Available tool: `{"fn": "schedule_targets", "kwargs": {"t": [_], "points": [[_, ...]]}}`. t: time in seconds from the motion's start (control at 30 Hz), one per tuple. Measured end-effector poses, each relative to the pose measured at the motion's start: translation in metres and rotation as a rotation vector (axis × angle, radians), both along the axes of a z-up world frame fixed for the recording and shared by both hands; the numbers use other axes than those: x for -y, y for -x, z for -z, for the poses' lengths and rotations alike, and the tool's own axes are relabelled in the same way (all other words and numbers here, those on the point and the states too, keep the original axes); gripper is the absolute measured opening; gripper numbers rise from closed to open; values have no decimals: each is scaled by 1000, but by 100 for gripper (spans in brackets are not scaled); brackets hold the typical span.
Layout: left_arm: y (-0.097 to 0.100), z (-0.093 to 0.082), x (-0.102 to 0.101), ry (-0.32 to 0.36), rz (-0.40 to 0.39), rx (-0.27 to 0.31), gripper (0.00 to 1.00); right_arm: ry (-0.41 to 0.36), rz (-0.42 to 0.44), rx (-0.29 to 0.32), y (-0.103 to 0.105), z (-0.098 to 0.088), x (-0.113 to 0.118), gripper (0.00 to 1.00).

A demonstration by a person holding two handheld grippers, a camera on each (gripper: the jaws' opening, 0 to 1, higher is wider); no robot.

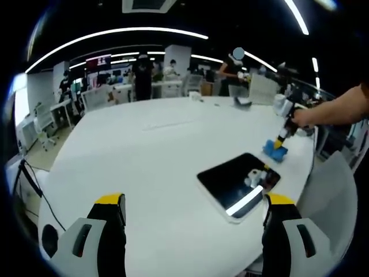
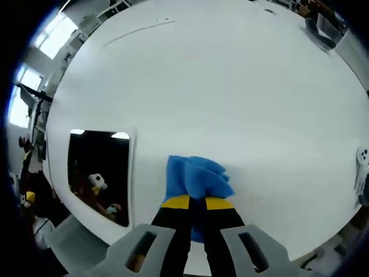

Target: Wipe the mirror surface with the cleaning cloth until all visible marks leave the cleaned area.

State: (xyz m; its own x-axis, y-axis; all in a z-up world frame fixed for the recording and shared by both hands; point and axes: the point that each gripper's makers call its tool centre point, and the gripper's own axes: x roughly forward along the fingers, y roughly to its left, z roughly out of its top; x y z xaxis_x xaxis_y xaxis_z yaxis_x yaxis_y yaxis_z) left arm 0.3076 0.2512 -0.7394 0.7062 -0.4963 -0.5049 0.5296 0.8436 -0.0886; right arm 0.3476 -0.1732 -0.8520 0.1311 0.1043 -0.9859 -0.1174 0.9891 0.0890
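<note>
A dark rectangular mirror (image 1: 238,183) with a white rim lies flat on the white table (image 1: 150,156), ahead and to the right of my left gripper (image 1: 193,203), which stands open over bare table. Beyond the mirror a blue cleaning cloth (image 1: 275,150) rests on the table, pinched by the right gripper (image 1: 281,141), held by a person's hand. In the right gripper view my right gripper (image 2: 196,202) is shut on the blue cloth (image 2: 198,175), pressing it on the table. The mirror (image 2: 99,173) lies left of the cloth, a gap of white table between them.
The table edge (image 1: 314,167) runs close behind the mirror on the right, with a grey chair (image 1: 331,196) beyond it. Small items (image 1: 242,101) sit at the table's far side. People and desks fill the office behind. A white object (image 2: 362,161) sits at the right edge.
</note>
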Motion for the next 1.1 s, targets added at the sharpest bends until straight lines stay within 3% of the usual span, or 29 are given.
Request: {"fn": "schedule_targets", "kwargs": {"t": [0.3, 0.63, 0.97, 1.03, 1.1], "points": [[-2, -1, 3, -1, 4, 1, 100, 11, -46, -6, 13, 15, 2, 5], [-3, -1, 4, -4, 10, -1, 100, 22, -121, 57, 8, 12, 7, 13], [-3, 1, 7, -3, 14, -4, 100, 42, -63, 122, 7, 13, 8, 16], [-3, 1, 8, -3, 16, -4, 100, 4, -30, 130, 8, 11, -2, 25], [-4, 0, 9, 0, 14, -3, 100, 43, -49, 125, 7, 13, -5, 29]]}}
